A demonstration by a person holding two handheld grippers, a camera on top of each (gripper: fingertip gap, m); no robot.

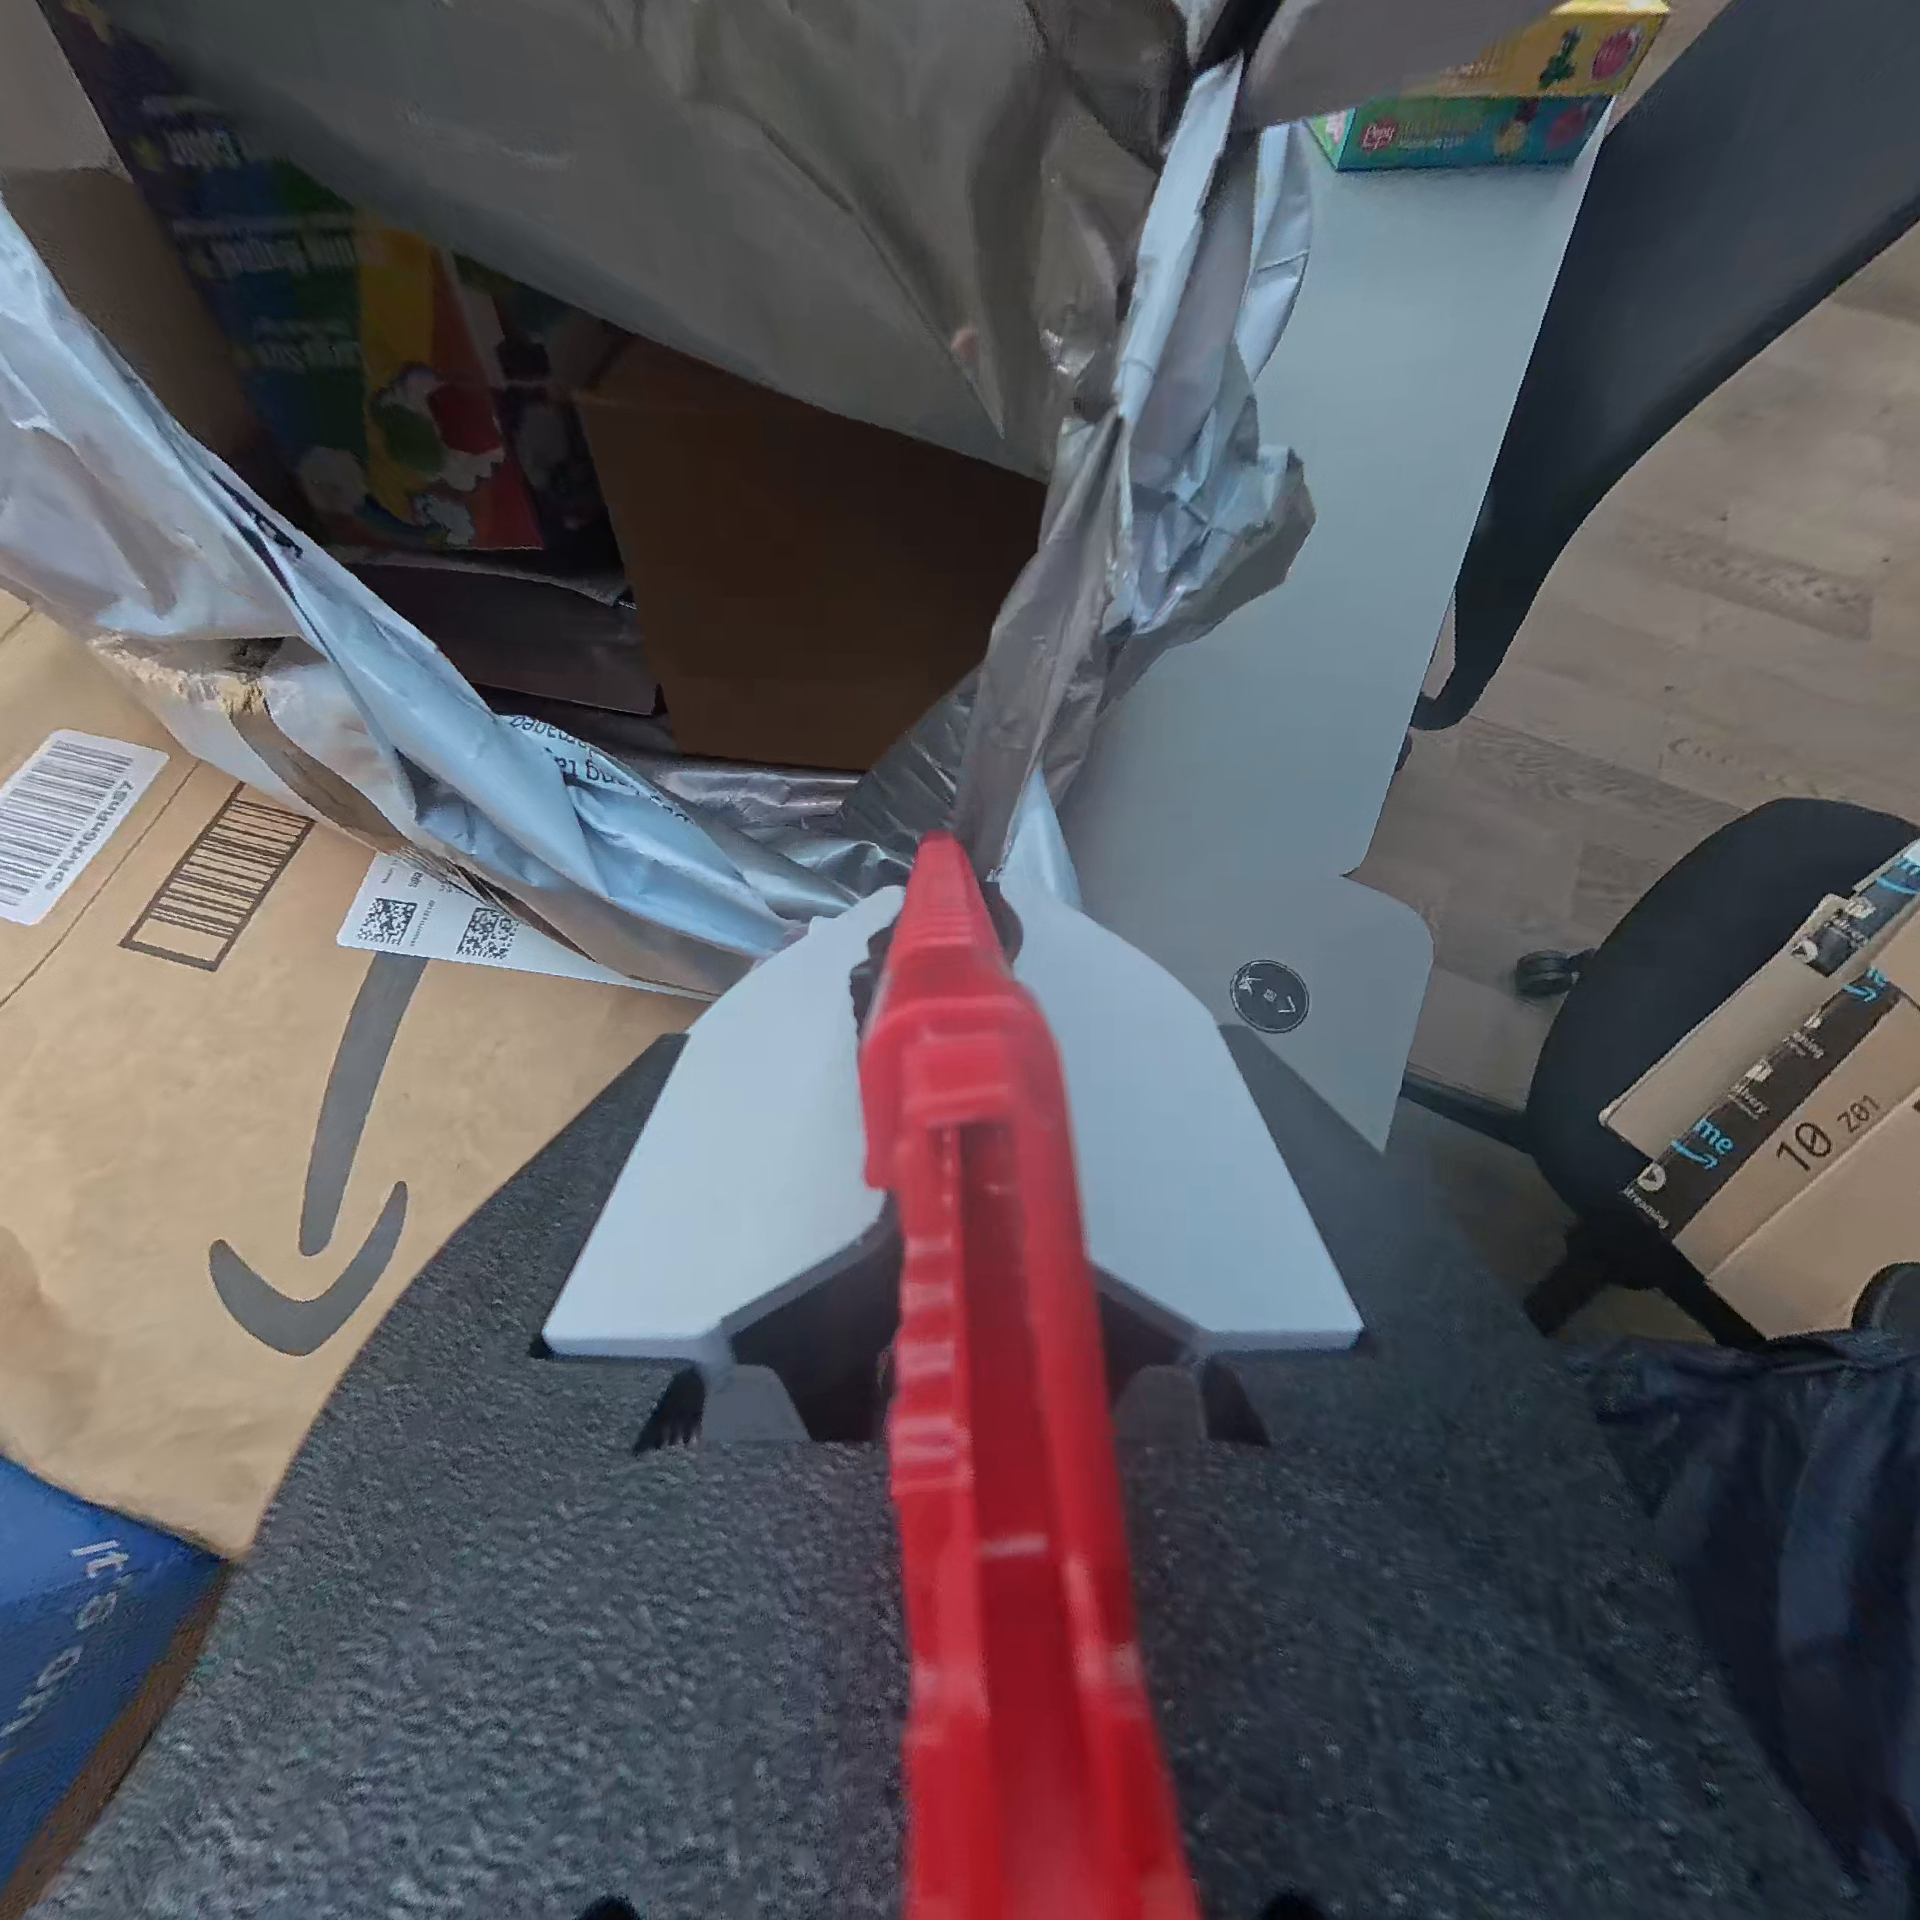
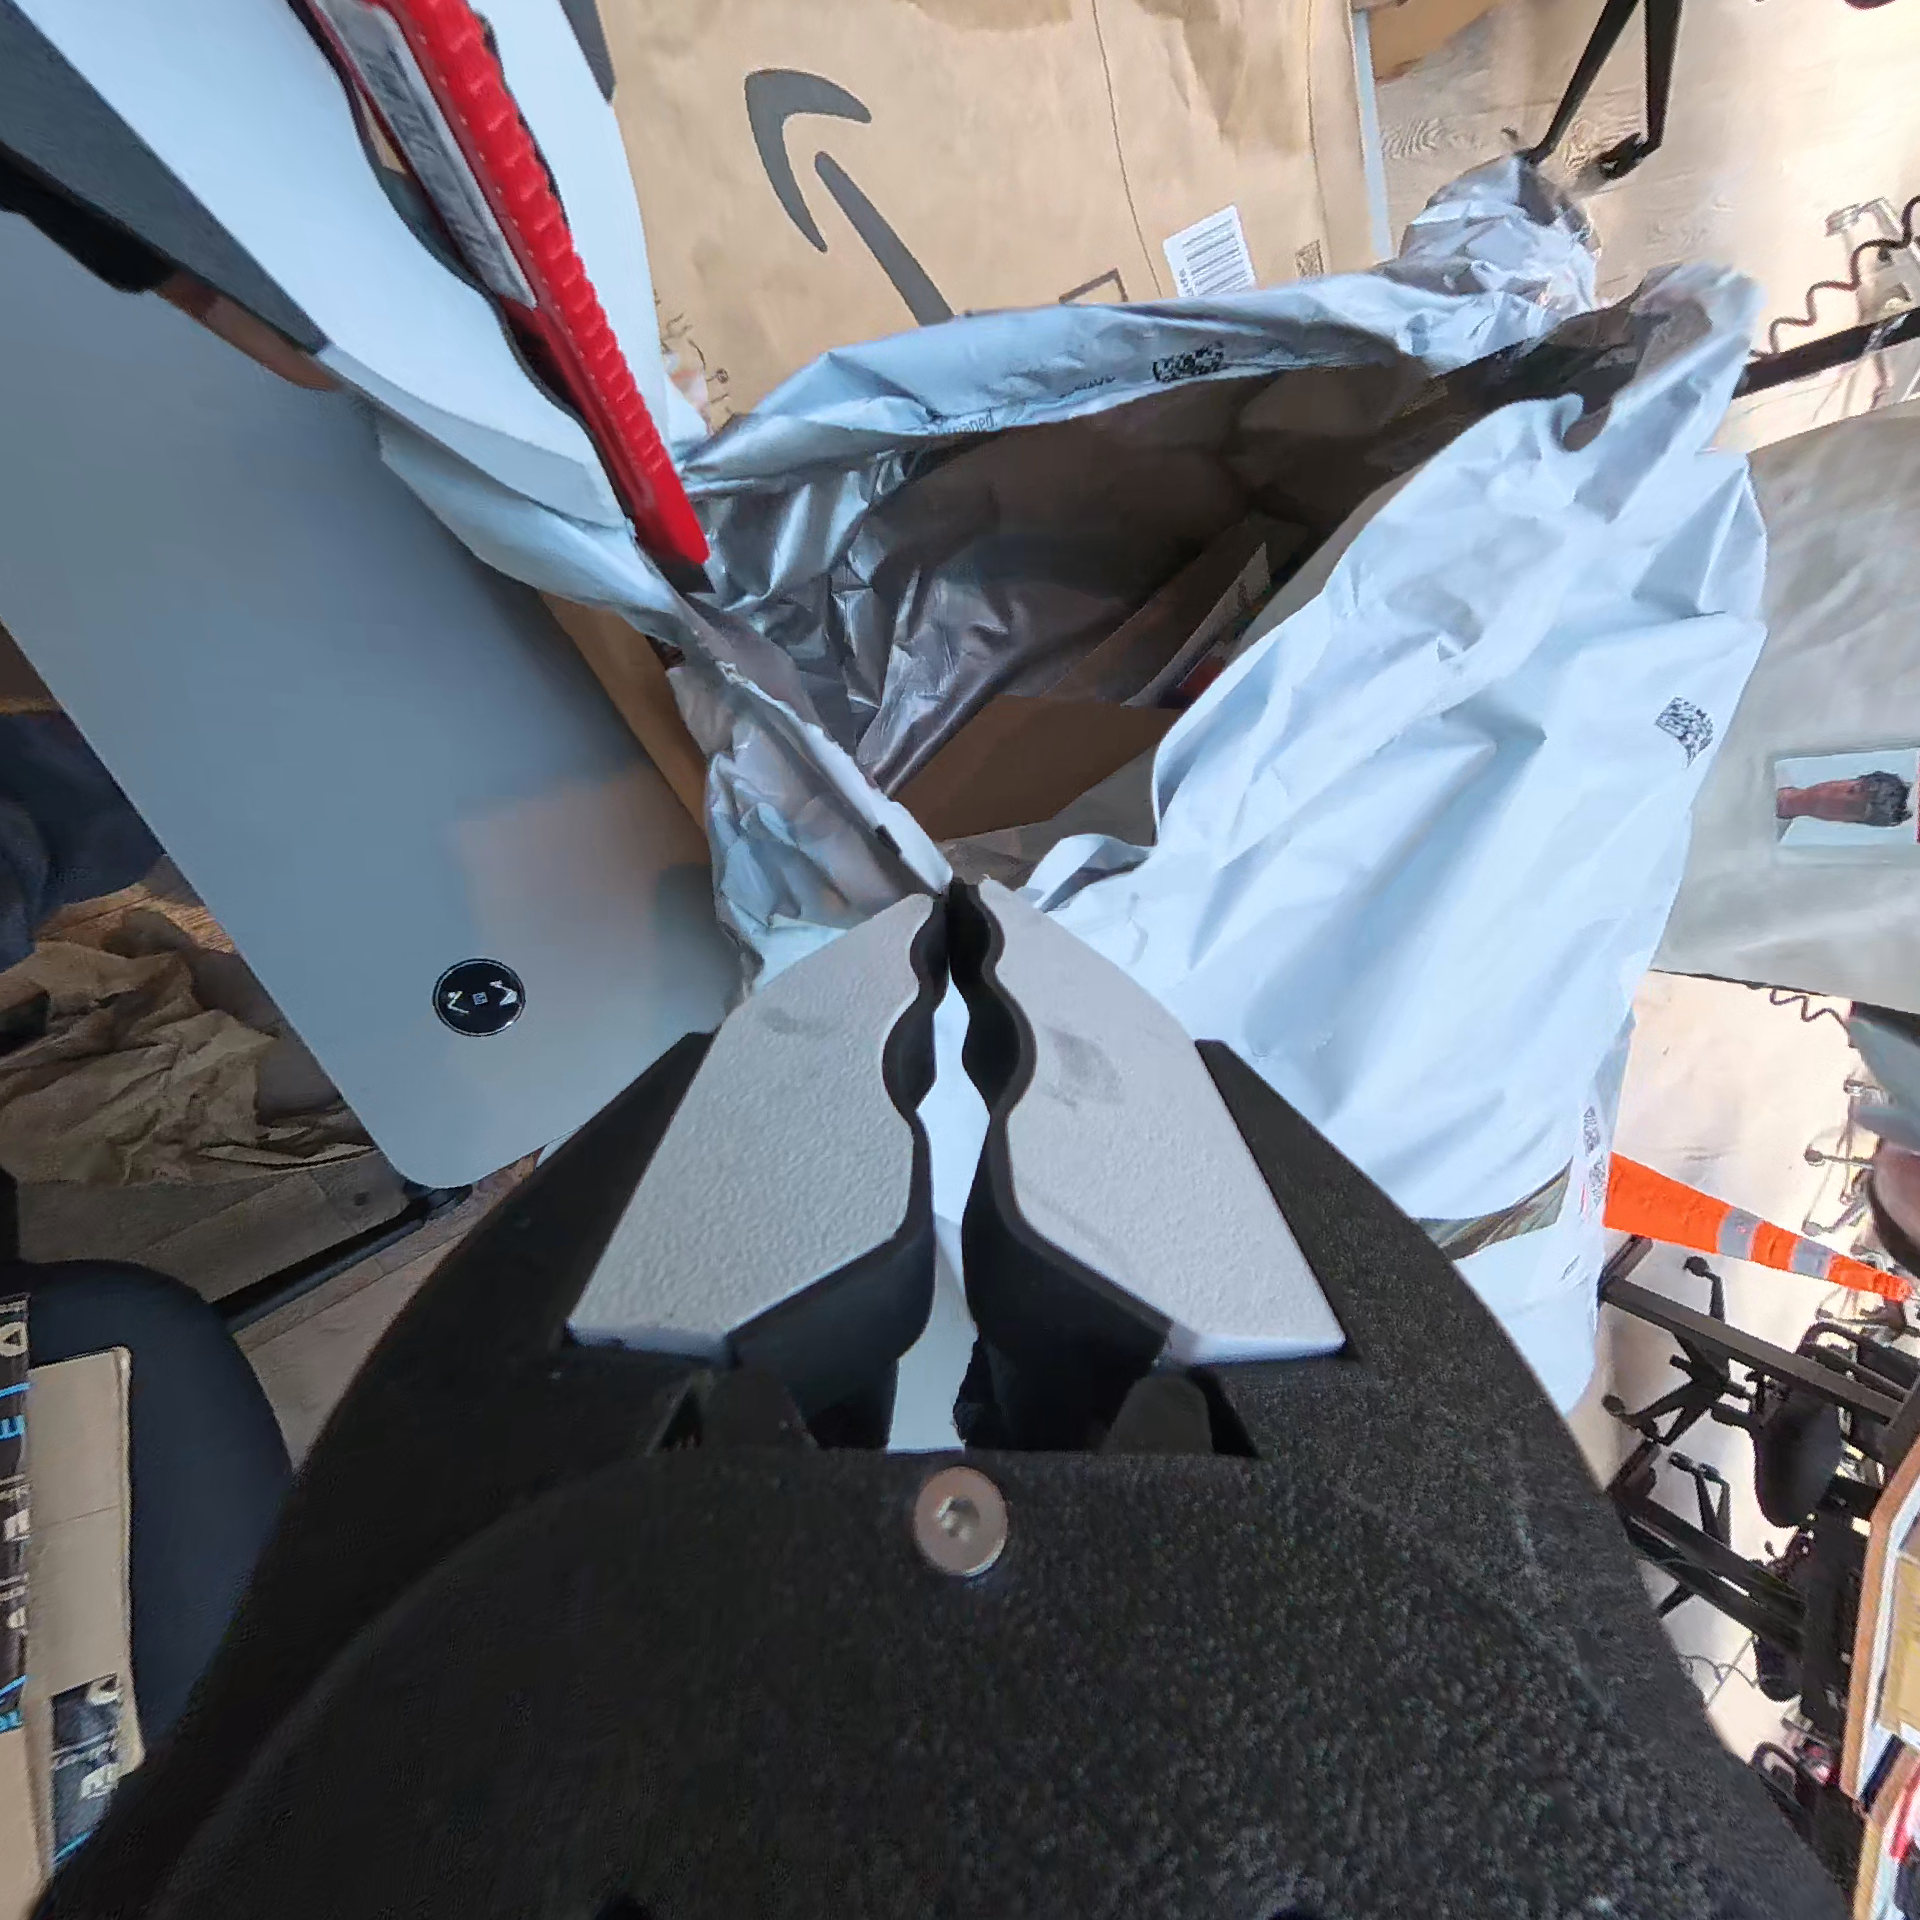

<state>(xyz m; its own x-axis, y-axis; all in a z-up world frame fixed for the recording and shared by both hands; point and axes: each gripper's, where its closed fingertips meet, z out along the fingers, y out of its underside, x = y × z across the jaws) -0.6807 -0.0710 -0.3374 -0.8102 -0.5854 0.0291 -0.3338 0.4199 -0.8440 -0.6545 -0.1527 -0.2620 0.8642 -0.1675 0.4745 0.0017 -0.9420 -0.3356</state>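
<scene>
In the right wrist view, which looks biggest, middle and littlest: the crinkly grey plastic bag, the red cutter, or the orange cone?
1. Crinkly grey plastic mailing bag, pinched by the right tool.
2. Red plastic cutter, held in the left tool.
3. Orange traffic cone, lying farther away, so its true size is unsure.

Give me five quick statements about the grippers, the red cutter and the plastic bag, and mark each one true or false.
1. The left gripper is clamped on a red cutter. True.
2. The right gripper is wide open and touches nothing. False: its jaws are closed, pinching a strip of the grey plastic mailer bag.
3. The bag is still sealed. False: it gapes open, showing its silvery inside and a brown cardboard box.
4. The cutter's tip meets the bag's torn edge. True, as the right wrist view shows.
5. The bag lies on a glass table. False: brown cardboard shows beneath and beside it.
</scene>
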